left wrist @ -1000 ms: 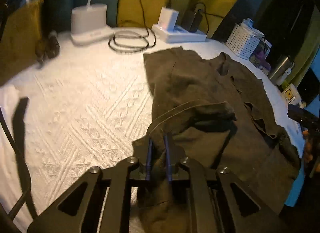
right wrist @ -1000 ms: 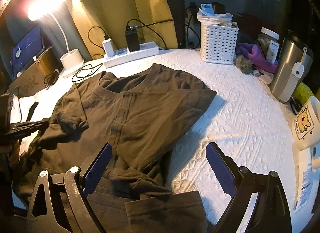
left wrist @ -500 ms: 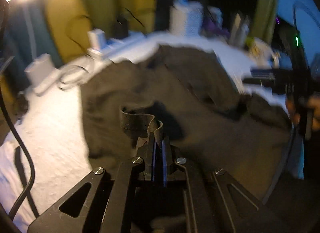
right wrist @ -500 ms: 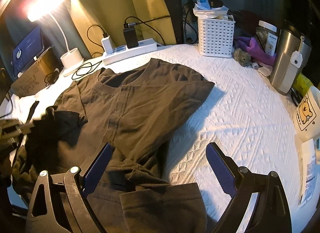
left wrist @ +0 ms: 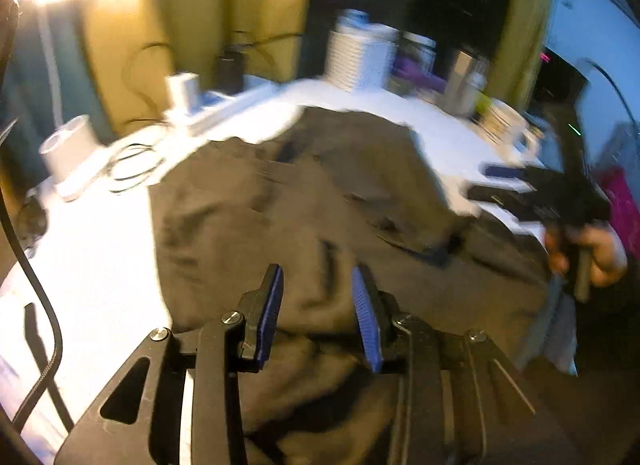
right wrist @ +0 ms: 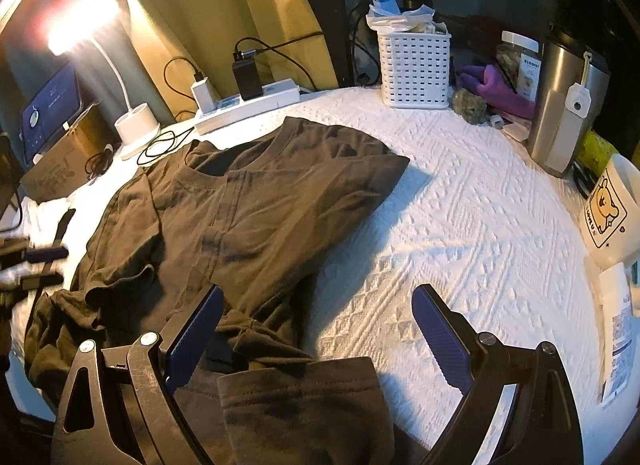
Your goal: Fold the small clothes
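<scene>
A dark brown T-shirt (right wrist: 256, 209) lies on the bench (right wrist: 460, 233), which is covered with a white textured cloth. The shirt is spread over the left and middle part of the bench, with its collar toward the far side and one sleeve folded in over the body. Its near edge is bunched and hangs close to the front rim.

The left gripper (left wrist: 318, 307) hovers just above the near part of the shirt. Its jaws are opening, and the blue pads (left wrist: 272, 305) stand apart with nothing pinched between them (the fabric seen between them lies lower down, on the bench). This view is blurred, so small details are not clear.

The right gripper (right wrist: 316, 329) is wide open and holds nothing. It is above the near right edge of the shirt, with one finger over the fabric and the other over the white cloth. In the left wrist view a hand (left wrist: 588, 249) grips the handle of this gripper at the right side.

At the far side of the bench stand a white power strip (right wrist: 248, 105) with chargers plugged in, a lit desk lamp (right wrist: 136, 125), a white plastic basket (right wrist: 414, 65) and a steel tumbler (right wrist: 560, 105). A white mug (right wrist: 612, 213) with a bear picture is at the right edge.
</scene>
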`<action>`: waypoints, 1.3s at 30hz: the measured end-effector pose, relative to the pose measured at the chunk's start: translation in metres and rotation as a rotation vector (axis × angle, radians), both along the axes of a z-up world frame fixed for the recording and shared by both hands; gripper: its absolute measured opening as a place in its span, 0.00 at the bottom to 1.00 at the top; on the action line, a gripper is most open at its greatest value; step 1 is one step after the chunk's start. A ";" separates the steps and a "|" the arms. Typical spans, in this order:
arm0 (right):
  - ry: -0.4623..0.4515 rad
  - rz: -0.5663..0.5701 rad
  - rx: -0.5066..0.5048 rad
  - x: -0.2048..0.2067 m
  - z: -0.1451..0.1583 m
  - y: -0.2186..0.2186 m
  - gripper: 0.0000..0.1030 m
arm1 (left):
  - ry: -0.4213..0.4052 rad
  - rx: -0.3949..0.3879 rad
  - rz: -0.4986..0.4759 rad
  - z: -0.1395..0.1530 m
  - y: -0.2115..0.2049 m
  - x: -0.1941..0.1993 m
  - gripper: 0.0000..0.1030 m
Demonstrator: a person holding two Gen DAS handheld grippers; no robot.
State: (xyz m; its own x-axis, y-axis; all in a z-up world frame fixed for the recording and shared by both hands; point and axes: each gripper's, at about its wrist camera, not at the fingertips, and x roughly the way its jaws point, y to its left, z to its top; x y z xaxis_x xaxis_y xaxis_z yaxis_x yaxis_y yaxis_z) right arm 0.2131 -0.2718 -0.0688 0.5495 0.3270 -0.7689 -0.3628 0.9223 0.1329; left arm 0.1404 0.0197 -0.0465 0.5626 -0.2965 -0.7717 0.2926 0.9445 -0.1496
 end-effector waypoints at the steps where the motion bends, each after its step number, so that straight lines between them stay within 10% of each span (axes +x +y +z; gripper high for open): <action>1: 0.000 0.000 0.000 0.000 0.000 0.000 0.93 | 0.003 -0.003 0.030 -0.002 0.006 0.006 0.34; 13: 0.021 -0.010 -0.032 0.020 -0.009 0.004 0.93 | 0.110 0.198 0.033 -0.070 -0.028 0.047 0.34; 20: 0.040 -0.001 -0.045 0.026 -0.015 0.011 0.93 | 0.073 0.162 0.018 -0.055 -0.035 0.045 0.35; 24: 0.030 -0.001 -0.049 0.024 -0.011 0.012 0.93 | 0.016 0.133 0.049 -0.035 -0.028 0.036 0.56; 39: -0.057 -0.010 -0.043 -0.017 0.021 0.005 0.93 | -0.060 0.110 0.145 -0.004 0.009 -0.030 0.56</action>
